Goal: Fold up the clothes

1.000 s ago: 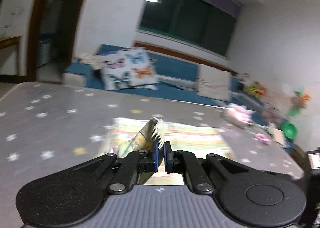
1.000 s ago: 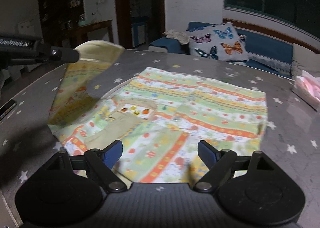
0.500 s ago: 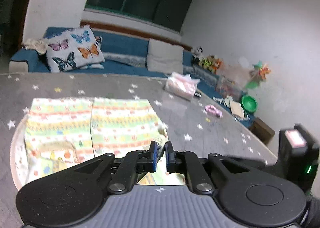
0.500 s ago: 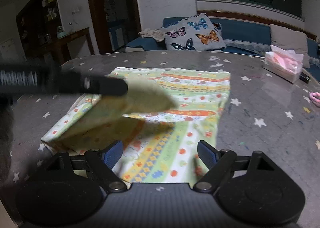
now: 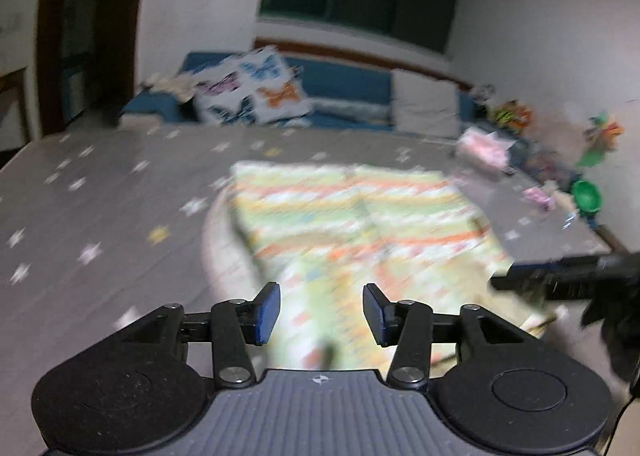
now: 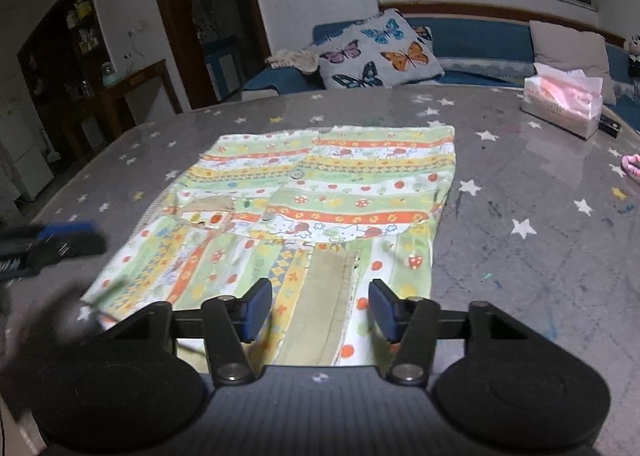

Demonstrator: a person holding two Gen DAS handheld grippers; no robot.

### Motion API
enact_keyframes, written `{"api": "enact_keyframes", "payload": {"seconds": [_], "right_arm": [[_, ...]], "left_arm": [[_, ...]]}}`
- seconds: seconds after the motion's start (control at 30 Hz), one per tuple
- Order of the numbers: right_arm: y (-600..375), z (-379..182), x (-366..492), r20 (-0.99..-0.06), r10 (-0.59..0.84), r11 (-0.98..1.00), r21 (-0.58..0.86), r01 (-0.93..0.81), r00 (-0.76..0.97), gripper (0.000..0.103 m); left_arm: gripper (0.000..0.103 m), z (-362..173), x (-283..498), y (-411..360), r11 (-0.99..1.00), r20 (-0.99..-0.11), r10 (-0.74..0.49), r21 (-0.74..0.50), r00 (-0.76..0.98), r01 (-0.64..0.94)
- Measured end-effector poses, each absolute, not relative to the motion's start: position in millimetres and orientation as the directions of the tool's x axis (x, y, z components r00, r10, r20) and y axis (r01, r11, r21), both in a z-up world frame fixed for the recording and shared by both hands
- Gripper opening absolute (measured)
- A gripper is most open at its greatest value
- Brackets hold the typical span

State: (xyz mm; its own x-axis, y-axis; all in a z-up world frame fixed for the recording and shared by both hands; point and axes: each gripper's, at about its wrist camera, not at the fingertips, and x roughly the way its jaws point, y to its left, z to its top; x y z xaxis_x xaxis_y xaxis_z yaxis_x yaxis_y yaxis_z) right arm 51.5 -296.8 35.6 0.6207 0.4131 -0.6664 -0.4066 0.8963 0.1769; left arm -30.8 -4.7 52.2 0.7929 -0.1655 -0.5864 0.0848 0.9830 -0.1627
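Grey, glossy and star-speckled, the surface [image 6: 520, 184] carries a soft striped cotton shirt [image 6: 320, 192] lying flat, partly folded. Left claw [image 5: 320, 310] is opening and right claw [image 6: 320, 310] closing, both over cloth, gripping nothing.

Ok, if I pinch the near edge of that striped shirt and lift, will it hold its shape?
Probably not. The striped shirt lies flat in thin folded layers on the table, so it should droop and the fold may fall open. It looks light. The right gripper, jaws closing, has cloth between its fingers but not yet pinched.
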Motion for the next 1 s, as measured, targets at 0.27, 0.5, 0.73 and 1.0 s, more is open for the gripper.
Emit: {"api": "enact_keyframes", "payload": {"seconds": [0.27, 0.5, 0.73, 1.0], "right_arm": [[-281.0, 26.6, 64.4, -0.694, 0.351, 0.918, 0.125, -0.376, 0.628, 0.008], [-271.8, 50.7, 53.5, -0.641, 0.307, 0.922, 0.018, -0.386, 0.703, 0.006], [-266.8, 31.5, 64.8, -0.682, 0.248, 0.932, -0.025, -0.361, 0.688, 0.006], [-272.9, 42.9, 59.4, -0.653, 0.297, 0.917, -0.007, -0.398, 0.697, 0.013]], "left_arm": [[0.052, 28.4, -50.6, 18.7, 0.988, -0.64, -0.14, -0.142, 0.756, 0.063], [0.051, 23.0, -44.9, 15.1, 0.989, -0.644, -0.14, -0.129, 0.752, 0.074], [0.051, 24.5, -45.3, 14.4, 0.991, -0.647, -0.134, -0.108, 0.751, 0.083], [0.033, 52.8, -23.6, 10.6, 0.986, -0.606, -0.167, -0.114, 0.778, 0.124]]}}
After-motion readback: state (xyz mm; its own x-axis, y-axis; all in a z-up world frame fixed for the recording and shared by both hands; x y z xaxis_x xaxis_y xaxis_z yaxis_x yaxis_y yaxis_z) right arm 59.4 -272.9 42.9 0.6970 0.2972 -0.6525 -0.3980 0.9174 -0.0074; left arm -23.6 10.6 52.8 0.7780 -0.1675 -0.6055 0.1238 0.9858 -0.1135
